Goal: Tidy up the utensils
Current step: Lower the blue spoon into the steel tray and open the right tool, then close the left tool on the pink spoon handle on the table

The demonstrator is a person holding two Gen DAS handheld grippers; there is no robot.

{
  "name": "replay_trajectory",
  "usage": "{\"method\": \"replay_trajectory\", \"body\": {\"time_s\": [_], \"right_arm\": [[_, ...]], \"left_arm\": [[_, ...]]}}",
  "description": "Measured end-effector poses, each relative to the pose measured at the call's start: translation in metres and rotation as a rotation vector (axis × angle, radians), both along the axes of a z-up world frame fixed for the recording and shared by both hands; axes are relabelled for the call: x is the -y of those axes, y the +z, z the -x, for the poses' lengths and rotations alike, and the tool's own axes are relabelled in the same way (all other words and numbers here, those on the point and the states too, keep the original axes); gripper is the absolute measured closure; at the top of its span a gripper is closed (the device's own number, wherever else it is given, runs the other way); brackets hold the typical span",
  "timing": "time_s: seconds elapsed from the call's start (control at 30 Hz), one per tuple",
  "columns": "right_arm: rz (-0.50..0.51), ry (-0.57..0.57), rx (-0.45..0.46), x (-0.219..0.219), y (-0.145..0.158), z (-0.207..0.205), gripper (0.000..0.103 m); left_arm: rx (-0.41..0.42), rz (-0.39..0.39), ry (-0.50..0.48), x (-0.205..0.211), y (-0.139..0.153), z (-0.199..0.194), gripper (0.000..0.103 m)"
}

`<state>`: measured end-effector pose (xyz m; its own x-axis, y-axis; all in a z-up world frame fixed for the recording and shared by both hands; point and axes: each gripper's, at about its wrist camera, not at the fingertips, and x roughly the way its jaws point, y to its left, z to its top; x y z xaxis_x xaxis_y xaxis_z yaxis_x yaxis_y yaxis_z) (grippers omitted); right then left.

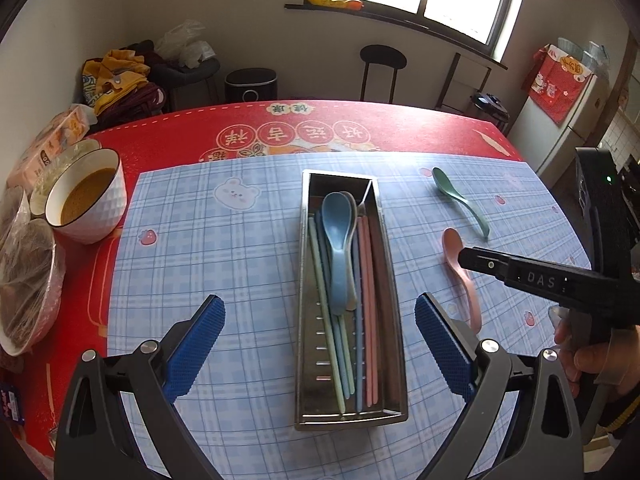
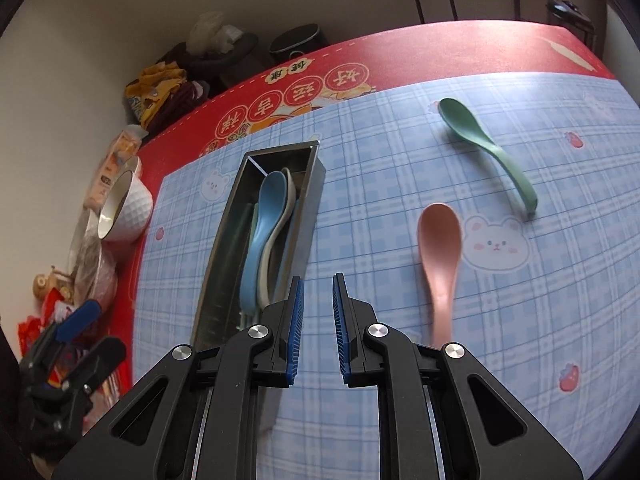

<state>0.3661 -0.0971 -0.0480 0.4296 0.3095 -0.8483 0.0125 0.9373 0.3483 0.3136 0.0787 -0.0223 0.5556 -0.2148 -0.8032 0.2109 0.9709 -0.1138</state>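
Steel tray point(image 1: 386, 276) at table centre holds blue spoon point(image 1: 338, 236) and chopsticks point(image 1: 366, 320). Pink spoon point(image 2: 440, 256) lies at the tray's 3 o'clock, green spoon point(image 2: 486, 148) at 1 o'clock. Left gripper point(image 1: 319, 344) spread wide, empty; right gripper point(image 2: 318, 328) narrowly parted, empty.
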Motion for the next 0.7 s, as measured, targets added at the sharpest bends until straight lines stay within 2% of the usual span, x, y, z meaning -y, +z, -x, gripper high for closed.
{"method": "replay_trajectory", "body": {"time_s": [0.4, 0.5, 0.57, 0.7], "right_arm": [[0.078, -0.103, 0.034, 0.104, 0.008, 0.04, 0.087], [0.094, -0.105, 0.043, 0.12, 0.01, 0.046, 0.087], [0.098, -0.106, 0.042, 0.13, 0.008, 0.05, 0.087], [0.092, -0.116, 0.028, 0.15, -0.001, 0.054, 0.087]], "left_arm": [[-0.009, 0.01, -0.137, 0.098, -0.005, -0.01, 0.01], [-0.03, 0.024, -0.171, 0.122, -0.012, -0.011, 0.019], [-0.058, 0.054, -0.183, 0.133, -0.02, -0.014, 0.034], [-0.11, 0.075, -0.188, 0.155, -0.04, -0.017, 0.047]]}}
